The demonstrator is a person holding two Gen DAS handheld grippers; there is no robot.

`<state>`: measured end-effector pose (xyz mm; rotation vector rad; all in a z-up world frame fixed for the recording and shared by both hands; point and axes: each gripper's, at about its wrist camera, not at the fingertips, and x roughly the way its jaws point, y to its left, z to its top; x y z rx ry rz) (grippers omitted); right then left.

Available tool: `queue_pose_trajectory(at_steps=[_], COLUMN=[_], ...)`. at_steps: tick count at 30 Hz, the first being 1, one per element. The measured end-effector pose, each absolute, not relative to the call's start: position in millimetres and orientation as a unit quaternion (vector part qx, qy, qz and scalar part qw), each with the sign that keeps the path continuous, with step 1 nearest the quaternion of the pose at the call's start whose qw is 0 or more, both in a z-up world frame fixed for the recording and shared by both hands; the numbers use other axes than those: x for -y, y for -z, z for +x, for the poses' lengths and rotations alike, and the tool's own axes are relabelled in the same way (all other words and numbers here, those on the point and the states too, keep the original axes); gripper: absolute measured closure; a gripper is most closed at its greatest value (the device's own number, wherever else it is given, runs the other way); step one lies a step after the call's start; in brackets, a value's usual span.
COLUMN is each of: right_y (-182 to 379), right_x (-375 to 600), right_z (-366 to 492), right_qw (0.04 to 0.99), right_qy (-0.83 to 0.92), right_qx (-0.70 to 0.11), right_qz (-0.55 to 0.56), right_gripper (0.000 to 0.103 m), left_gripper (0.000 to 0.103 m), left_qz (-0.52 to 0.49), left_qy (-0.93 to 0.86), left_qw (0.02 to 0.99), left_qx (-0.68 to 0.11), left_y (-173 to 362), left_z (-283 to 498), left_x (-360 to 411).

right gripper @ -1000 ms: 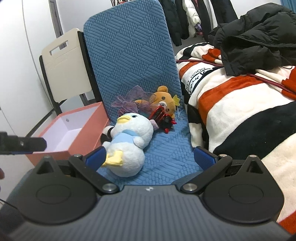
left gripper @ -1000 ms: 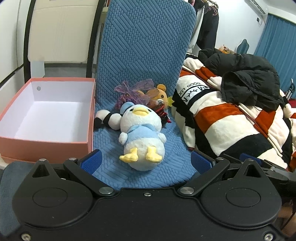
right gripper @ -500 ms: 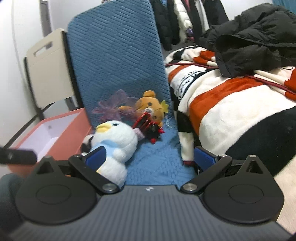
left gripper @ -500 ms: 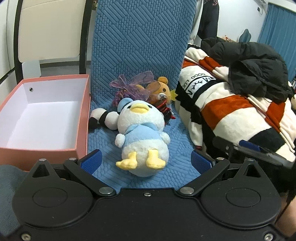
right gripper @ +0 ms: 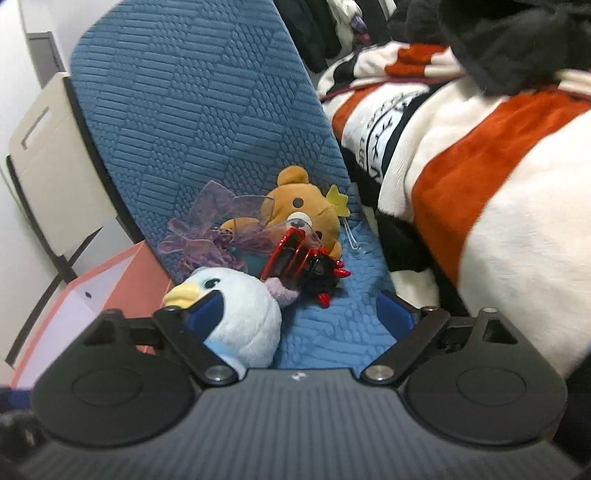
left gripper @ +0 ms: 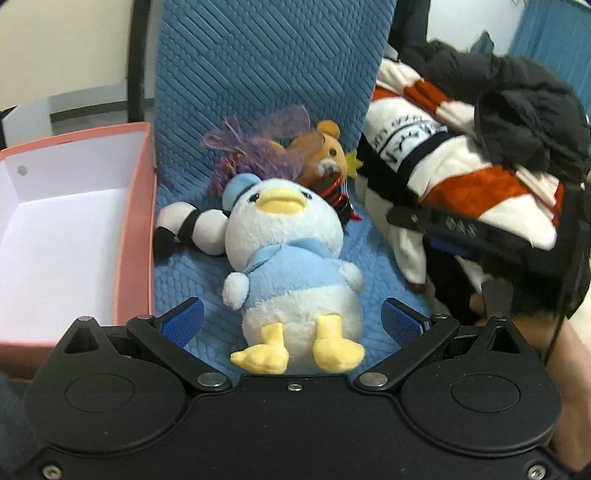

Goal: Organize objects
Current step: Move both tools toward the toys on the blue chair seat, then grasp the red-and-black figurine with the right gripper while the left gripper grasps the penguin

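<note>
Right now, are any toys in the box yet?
None yet: the pink box is empty. Nothing is gripped; the left gripper is open with the duck between its fingers, and the right gripper's fingers have been closing, on nothing yet. The duck, bear and the other toys all remain.

It was a home bedroom. A striped fleece blanket [right gripper: 480,192] lay beside the blue chair [left gripper: 266,74], under a black jacket [left gripper: 517,110]. Clothes [right gripper: 332,26] hung behind the chair.

Left gripper [left gripper: 291,319] spread wide; right gripper [right gripper: 301,314] apparently just narrowing, unclamped.
</note>
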<state>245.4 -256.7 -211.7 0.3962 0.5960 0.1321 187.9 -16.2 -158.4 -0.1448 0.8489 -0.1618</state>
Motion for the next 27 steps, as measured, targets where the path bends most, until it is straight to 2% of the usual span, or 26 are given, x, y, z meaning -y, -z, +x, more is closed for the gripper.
queue_pose_trajectory(at_steps=[2, 19, 27], right_y=[219, 267, 274], right_x=[256, 240, 240], right_z=[260, 368, 390], right_qw=[0.927, 0.918, 0.912], right_qy=[-0.066, -0.096, -0.129], right_qx=[-0.305, -0.380, -0.387], right_qz=[0.206, 0.060, 0.041], right_gripper=[0.027, 0.029, 0.028], left_gripper=[0.001, 0.001, 0.001], left_qz=[-0.060, -0.064, -0.067], left_qy=[0.081, 0.118, 0.133], left_qw=[0.904, 0.872, 0.862], left_qx=[-0.415, -0.471, -0.484], left_y=[166, 212, 220], left_z=[196, 264, 281], left_x=[18, 21, 25])
